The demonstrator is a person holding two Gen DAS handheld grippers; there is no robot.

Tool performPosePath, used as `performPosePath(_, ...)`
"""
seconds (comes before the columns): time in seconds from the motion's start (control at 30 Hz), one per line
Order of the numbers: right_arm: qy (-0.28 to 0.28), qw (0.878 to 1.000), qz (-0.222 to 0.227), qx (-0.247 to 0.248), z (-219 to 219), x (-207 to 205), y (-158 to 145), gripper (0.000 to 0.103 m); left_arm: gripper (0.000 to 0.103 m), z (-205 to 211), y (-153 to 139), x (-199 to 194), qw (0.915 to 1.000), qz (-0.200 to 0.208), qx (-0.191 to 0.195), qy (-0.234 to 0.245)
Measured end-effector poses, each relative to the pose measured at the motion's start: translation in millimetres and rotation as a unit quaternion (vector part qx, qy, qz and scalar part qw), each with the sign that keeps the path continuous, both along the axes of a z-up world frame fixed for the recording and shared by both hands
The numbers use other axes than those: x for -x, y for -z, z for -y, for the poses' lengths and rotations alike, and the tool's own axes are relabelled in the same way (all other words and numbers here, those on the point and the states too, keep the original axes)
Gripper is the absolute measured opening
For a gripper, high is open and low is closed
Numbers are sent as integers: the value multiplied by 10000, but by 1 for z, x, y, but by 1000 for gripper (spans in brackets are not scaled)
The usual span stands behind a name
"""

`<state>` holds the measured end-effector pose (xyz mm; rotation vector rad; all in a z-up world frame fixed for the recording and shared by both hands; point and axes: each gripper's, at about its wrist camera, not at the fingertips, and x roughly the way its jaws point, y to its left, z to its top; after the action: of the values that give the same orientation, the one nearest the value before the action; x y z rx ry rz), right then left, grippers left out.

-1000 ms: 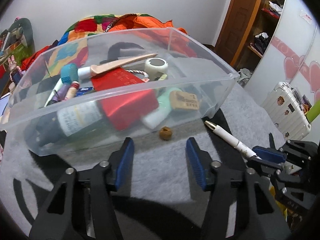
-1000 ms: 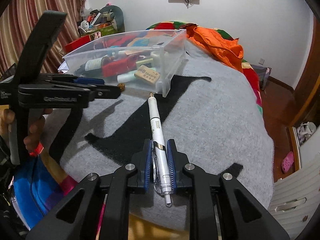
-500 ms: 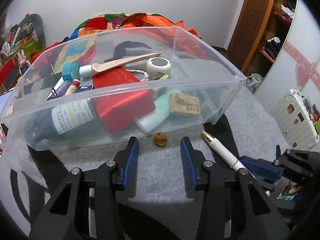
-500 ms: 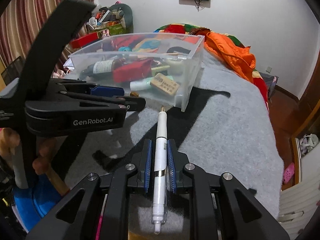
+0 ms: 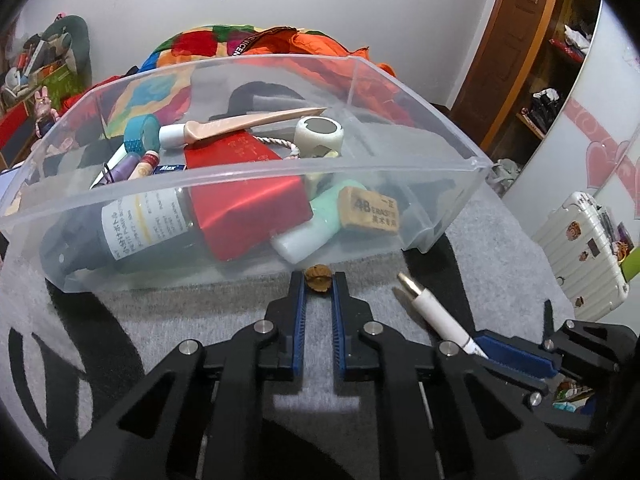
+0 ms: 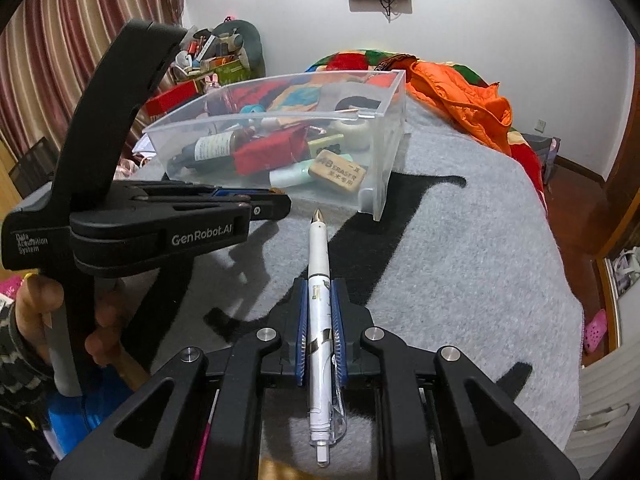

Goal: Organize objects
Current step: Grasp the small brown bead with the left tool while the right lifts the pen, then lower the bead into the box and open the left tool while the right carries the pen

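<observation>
A small brown nut [image 5: 317, 276] lies on the grey blanket [image 5: 160, 320], right in front of the clear plastic bin [image 5: 280, 168]. My left gripper [image 5: 318, 285] is closing on the nut, its blue pads touching both sides. The bin holds a dark bottle, a red pouch, a tan eraser, tape rolls and several other small items. My right gripper [image 6: 320, 294] is shut on a white pen [image 6: 319, 248], whose metal tip points toward the bin's near corner [image 6: 372, 200]. In the left wrist view the pen [image 5: 432, 312] sticks out of the right gripper [image 5: 486, 350] to the right of the nut.
An orange jacket [image 6: 460, 96] and a colourful quilt lie behind the bin. A white suitcase [image 5: 580, 252] stands off the blanket's right edge. A hand [image 6: 40, 300] holds the left gripper's handle. Grey blanket stretches to the right of the bin.
My left gripper's jaws went from wide apart to pinching the nut. The right gripper brought the pen a little closer to the bin and to the left gripper.
</observation>
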<state>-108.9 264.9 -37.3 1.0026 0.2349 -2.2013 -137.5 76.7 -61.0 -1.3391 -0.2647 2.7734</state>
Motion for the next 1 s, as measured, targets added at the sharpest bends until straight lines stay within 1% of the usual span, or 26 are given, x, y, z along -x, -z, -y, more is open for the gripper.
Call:
performPosePath(0.2, 86, 9998, -105, 165, -5, -3, -13, 10, 11, 7, -6, -19, 9998, -70, -175, 99)
performPosePath(0.37, 114, 9991, -230, 325, -3, -3, -28, 10, 11, 13, -23, -38, 9994, -328, -73, 128)
performPosePath(0.47, 79, 9985, -356, 410, 1, -6, -38, 10, 11, 19, -34, -46, 9987, -482, -123, 125)
performPosePath(0.63, 38, 9967, -626, 520, 9, -11, -59, 10, 11, 34, -51, -51, 9972, -706, -228, 48)
performPosePath(0.8, 86, 9947, -867, 543, 19, -7, -76, 10, 11, 44, -69, -57, 9949, -994, -147, 68)
performPosePath(0.83, 159, 9940, -948, 522, 21, -6, -80, 10, 11, 45, -72, -57, 9946, -1027, -121, 72)
performPosePath(0.9, 208, 9933, -975, 582, 23, -2, -86, 10, 11, 49, -76, -57, 9941, -1080, -98, 84)
performPosePath(1.0, 284, 9918, -1052, 669, 24, 3, -94, 10, 11, 55, -81, -55, 9935, -1124, -148, 98)
